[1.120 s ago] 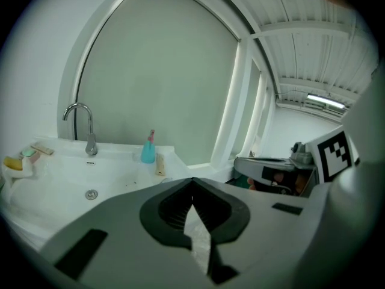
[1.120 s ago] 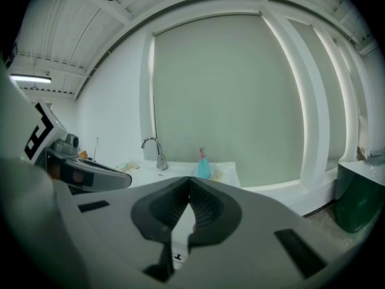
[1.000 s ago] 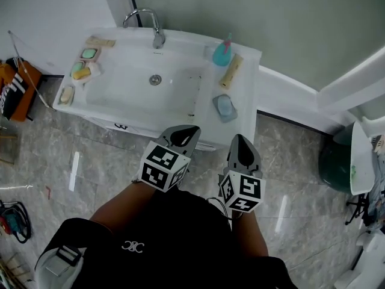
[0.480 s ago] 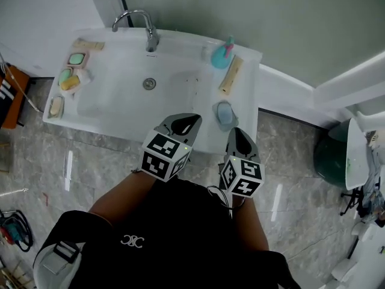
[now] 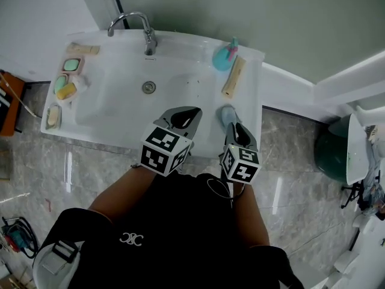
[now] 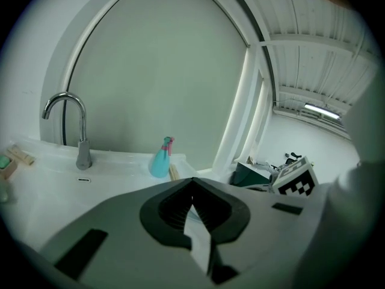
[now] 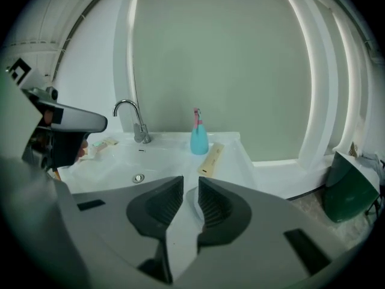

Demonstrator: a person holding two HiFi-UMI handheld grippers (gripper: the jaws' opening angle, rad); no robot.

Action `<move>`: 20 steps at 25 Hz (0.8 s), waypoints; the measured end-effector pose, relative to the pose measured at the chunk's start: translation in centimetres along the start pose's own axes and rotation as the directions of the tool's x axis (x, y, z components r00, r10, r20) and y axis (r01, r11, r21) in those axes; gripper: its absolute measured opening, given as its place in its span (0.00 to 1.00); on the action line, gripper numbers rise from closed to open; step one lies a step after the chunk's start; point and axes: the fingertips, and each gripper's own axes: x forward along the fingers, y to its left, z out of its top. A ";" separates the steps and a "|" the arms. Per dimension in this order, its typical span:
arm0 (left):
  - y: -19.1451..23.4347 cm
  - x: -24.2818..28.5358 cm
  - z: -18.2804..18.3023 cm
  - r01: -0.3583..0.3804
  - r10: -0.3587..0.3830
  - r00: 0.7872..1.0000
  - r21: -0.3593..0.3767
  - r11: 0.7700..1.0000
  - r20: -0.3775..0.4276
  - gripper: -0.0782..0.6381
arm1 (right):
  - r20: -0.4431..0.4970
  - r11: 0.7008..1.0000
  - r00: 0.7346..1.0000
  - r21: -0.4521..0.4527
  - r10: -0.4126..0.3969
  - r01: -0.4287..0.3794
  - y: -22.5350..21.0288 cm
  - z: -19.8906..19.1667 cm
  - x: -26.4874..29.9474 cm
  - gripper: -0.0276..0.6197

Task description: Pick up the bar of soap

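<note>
A pale blue bar of soap (image 5: 224,114) lies in a dish on the white sink's (image 5: 120,125) right front rim. My right gripper (image 5: 233,127) hangs just over the soap's near end and hides part of it. Its jaws have just been opening. In the right gripper view the right gripper (image 7: 190,182) shows a narrow gap with nothing pressed between the pads. My left gripper (image 5: 187,115) hovers over the basin's front edge, left of the soap. In its own view the left gripper (image 6: 192,182) has its jaw tips meeting, with nothing held.
A faucet (image 5: 144,32) stands at the back and a drain (image 5: 148,87) sits mid-basin. A blue bottle (image 5: 224,56) and a long beige box (image 5: 233,77) lie beyond the soap. Several other soaps (image 5: 65,88) line the left rim. A dark green bin (image 5: 331,152) stands on the floor at right.
Both grippers have moved forward from above the floor to the sink's front edge. The right one sank toward the blue soap and now covers part of it.
</note>
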 end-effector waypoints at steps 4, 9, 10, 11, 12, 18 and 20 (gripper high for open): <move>0.3 -0.2 -0.3 0.007 -0.007 1.000 -0.002 1.000 -0.004 0.12 | -0.047 1.000 0.999 -0.008 -0.013 0.013 -0.5 -1.1 1.8 0.19; 0.6 -0.4 -0.5 0.006 -0.006 1.000 0.003 1.000 -0.012 0.12 | -0.102 1.000 0.995 -0.018 -0.024 0.023 -1.5 -2.5 4.2 0.22; 0.6 -0.5 -0.5 0.005 -0.005 1.000 0.005 1.000 -0.012 0.12 | -0.117 1.000 0.993 -0.022 -0.024 0.021 -1.6 -2.9 4.6 0.23; 0.6 -0.6 -0.5 0.003 -0.003 1.000 0.006 1.000 -0.012 0.12 | -0.132 0.999 0.991 -0.025 -0.024 0.020 -1.8 -3.2 5.0 0.25; 0.7 -0.7 -0.5 0.001 -0.001 1.000 0.006 1.000 -0.012 0.12 | -0.146 0.999 0.989 -0.027 -0.024 0.021 -1.9 -3.5 5.4 0.25; 1.0 -0.6 -0.1 -0.015 0.015 1.000 0.006 1.000 -0.005 0.12 | -0.211 0.998 0.976 -0.033 -0.054 0.048 -3.5 -4.7 7.9 0.29; 1.2 -0.5 0.0 -0.025 0.025 1.000 0.003 1.000 -0.004 0.12 | -0.229 0.999 0.972 -0.030 -0.047 0.042 -3.8 -4.9 8.6 0.32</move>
